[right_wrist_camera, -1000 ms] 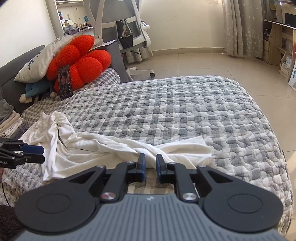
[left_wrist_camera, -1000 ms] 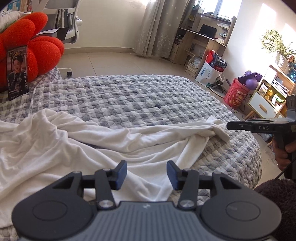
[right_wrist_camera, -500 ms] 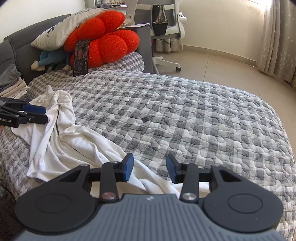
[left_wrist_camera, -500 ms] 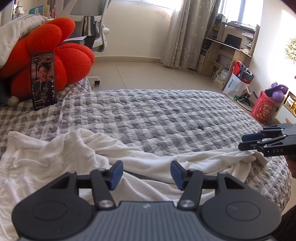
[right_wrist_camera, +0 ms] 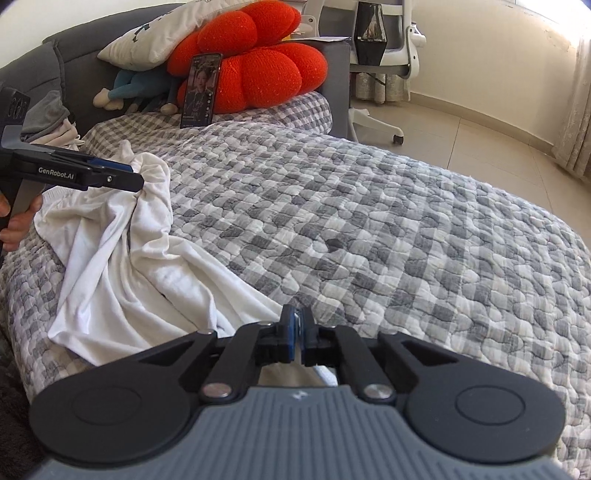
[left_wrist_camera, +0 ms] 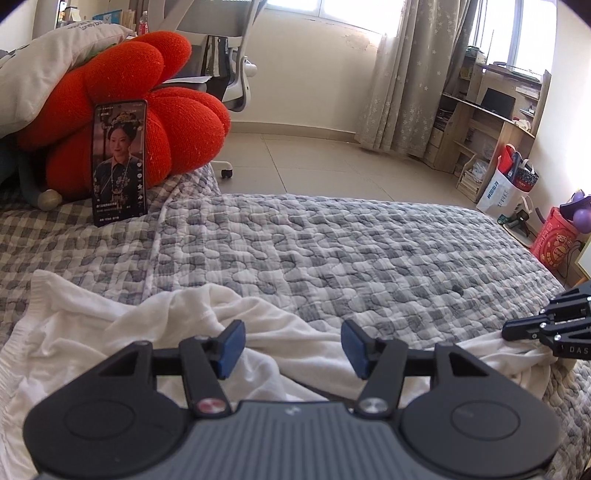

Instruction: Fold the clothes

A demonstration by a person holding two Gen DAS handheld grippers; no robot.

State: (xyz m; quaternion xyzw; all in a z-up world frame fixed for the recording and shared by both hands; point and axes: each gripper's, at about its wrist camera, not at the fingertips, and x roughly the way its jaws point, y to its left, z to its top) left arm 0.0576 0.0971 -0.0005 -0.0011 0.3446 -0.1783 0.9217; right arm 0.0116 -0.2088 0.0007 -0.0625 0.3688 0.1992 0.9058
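A crumpled white garment [left_wrist_camera: 122,325] lies along the near edge of the grey checked bed; it also shows in the right wrist view [right_wrist_camera: 122,254]. My left gripper [left_wrist_camera: 291,345] is open, its blue pads spread just above the garment's bunched left end. In the right wrist view the left gripper [right_wrist_camera: 135,177] hovers by that bunched end. My right gripper [right_wrist_camera: 296,326] is shut on the garment's right end. In the left wrist view the right gripper [left_wrist_camera: 511,330] sits at the cloth's far right tip.
A phone [left_wrist_camera: 119,162] leans upright against a red flower cushion [left_wrist_camera: 155,110] at the head of the bed [left_wrist_camera: 369,251]. A white pillow [right_wrist_camera: 166,33] and plush toy lie behind. An office chair [right_wrist_camera: 384,44], desk and floor clutter stand beyond the bed.
The right gripper opened, moved to the garment's right end and shut on it. The left gripper shifted left toward the bunched end and stayed open.
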